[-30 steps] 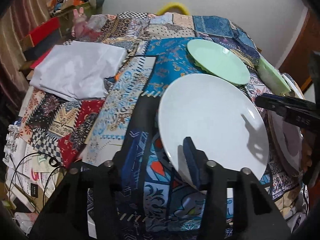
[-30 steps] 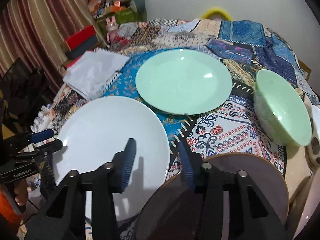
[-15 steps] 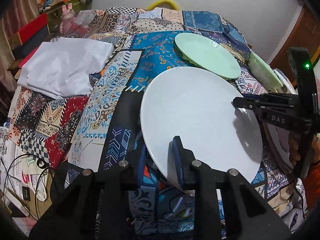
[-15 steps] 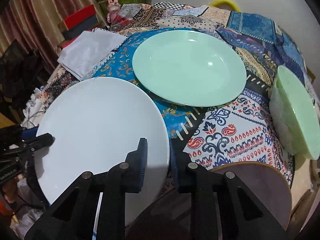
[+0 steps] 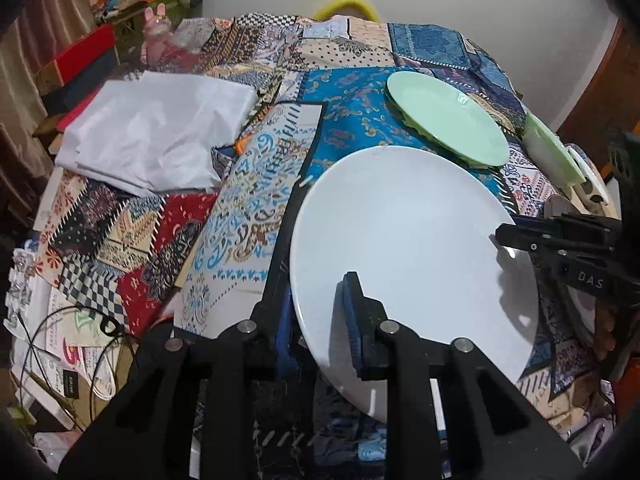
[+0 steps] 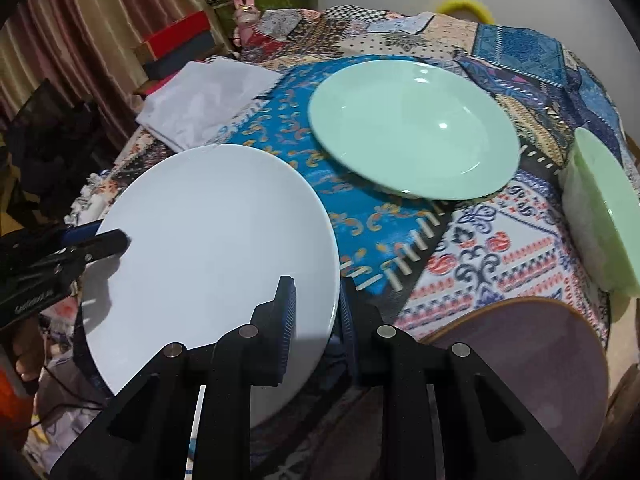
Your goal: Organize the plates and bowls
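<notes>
Both grippers pinch the white plate (image 5: 408, 248) by opposite rims, each pointing steeply down.

The left gripper (image 5: 320, 320) clamps the plate's left rim, one finger above and one beneath; its fingers have just been closing onto it. The right gripper (image 6: 316, 316) grips the right rim the same way. The plate sits at the desk's (image 5: 248, 208) near edge, overhanging it. Beyond lie a green plate (image 6: 412, 128) and green bowl (image 6: 600, 216); a brown plate (image 6: 528, 352) is just right; folded white cloth (image 5: 156, 132) occupies the far left.
</notes>
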Demonstrator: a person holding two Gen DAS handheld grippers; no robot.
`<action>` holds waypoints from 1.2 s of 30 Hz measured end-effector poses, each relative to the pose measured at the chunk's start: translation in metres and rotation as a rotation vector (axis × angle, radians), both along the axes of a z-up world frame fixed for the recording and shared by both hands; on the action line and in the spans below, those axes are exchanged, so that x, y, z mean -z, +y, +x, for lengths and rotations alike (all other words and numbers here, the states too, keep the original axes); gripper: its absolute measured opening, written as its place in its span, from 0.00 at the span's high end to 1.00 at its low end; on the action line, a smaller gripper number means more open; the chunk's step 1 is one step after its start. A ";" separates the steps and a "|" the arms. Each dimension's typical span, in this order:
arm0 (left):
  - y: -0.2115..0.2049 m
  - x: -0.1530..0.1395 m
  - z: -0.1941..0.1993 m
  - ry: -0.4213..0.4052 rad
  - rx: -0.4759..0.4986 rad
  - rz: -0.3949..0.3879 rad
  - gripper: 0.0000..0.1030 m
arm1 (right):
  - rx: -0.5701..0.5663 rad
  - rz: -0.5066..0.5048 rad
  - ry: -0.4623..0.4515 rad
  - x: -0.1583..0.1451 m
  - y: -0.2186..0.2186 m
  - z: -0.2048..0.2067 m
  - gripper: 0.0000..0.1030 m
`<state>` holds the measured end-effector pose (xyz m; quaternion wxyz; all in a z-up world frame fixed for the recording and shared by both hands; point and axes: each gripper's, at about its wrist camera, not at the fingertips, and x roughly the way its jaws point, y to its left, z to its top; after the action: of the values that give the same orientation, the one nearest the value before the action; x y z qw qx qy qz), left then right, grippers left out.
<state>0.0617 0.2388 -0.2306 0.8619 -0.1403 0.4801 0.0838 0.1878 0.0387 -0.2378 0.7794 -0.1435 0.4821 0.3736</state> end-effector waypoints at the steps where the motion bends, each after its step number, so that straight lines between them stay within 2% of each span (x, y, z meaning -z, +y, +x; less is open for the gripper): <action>1: 0.000 0.000 -0.001 0.000 0.003 -0.011 0.77 | -0.002 0.002 0.001 0.001 0.000 -0.001 0.80; 7: -0.007 0.004 -0.008 0.001 0.025 -0.040 0.71 | -0.003 0.006 0.026 0.005 0.001 0.002 0.80; 11: -0.010 0.010 -0.009 0.005 0.043 -0.091 0.63 | -0.011 -0.005 0.017 0.006 0.003 -0.001 0.76; 17: -0.019 0.008 -0.008 0.010 0.042 -0.060 0.60 | -0.029 -0.028 -0.006 0.010 0.012 -0.005 0.66; 25: -0.013 0.005 -0.004 0.033 -0.009 -0.092 0.60 | 0.017 0.009 0.003 0.003 0.002 -0.006 0.75; 30: -0.013 0.001 -0.003 0.026 -0.020 -0.112 0.59 | 0.038 0.044 -0.003 -0.004 -0.004 -0.008 0.76; 36: -0.021 -0.013 0.000 -0.006 -0.008 -0.081 0.59 | 0.063 0.074 -0.024 -0.015 -0.012 -0.009 0.76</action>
<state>0.0614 0.2183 -0.2173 0.8566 -0.1774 0.4798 0.0672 0.1787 0.0266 -0.2224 0.8013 -0.1037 0.4627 0.3647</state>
